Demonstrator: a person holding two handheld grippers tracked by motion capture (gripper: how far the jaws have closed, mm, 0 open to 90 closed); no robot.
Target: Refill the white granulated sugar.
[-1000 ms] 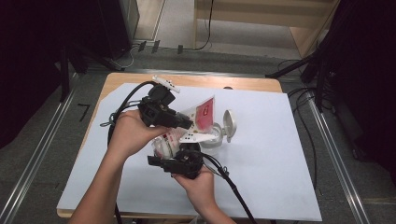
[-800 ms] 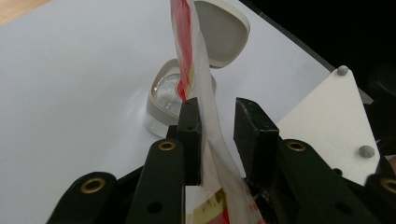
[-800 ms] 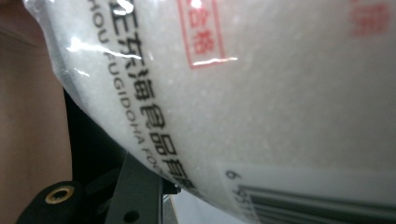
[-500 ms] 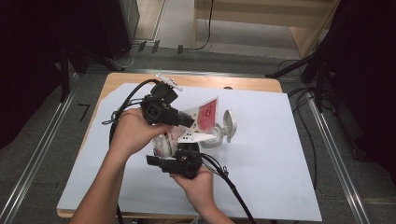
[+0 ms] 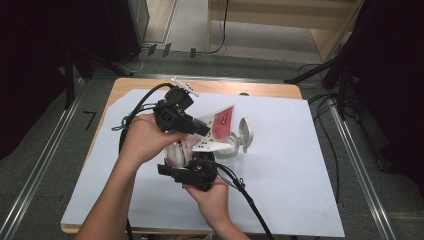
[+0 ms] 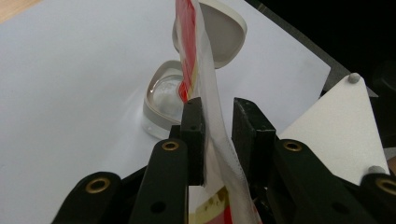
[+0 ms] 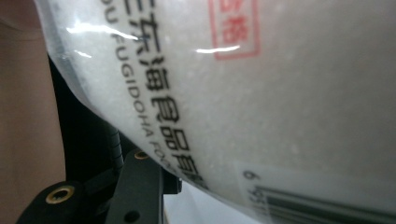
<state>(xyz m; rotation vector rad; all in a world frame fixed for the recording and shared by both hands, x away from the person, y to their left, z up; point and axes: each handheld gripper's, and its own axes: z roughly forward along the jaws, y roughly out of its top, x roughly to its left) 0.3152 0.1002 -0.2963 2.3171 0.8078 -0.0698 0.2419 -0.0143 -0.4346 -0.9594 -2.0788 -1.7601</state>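
Nothing has shifted: both tools (image 5: pixel 202 131) (image 5: pixel 192 161) clench the bag (image 5: pixel 220 122), tilted mouth-down toward the container (image 5: pixel 232 147).

red-and-white bag (image 5: pixel 220 125), white jar (image 5: pixel 231 147), black lettering on the bag.

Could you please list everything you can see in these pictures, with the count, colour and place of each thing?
bag of white granules: one, clear plastic with red and black print, held tilted above the container, between the two grippers.
container: one, white, lid flipped open, on the sheet beyond the bag.
white sheet: one, covering most of the table top.
table: one, light wood, bare along its far edge.
left hand-held gripper: one, black, jaws around the bag's upper edge.
right hand-held gripper: one, black, at the bag's lower end, near side of the table.
hands: two, one on each gripper.
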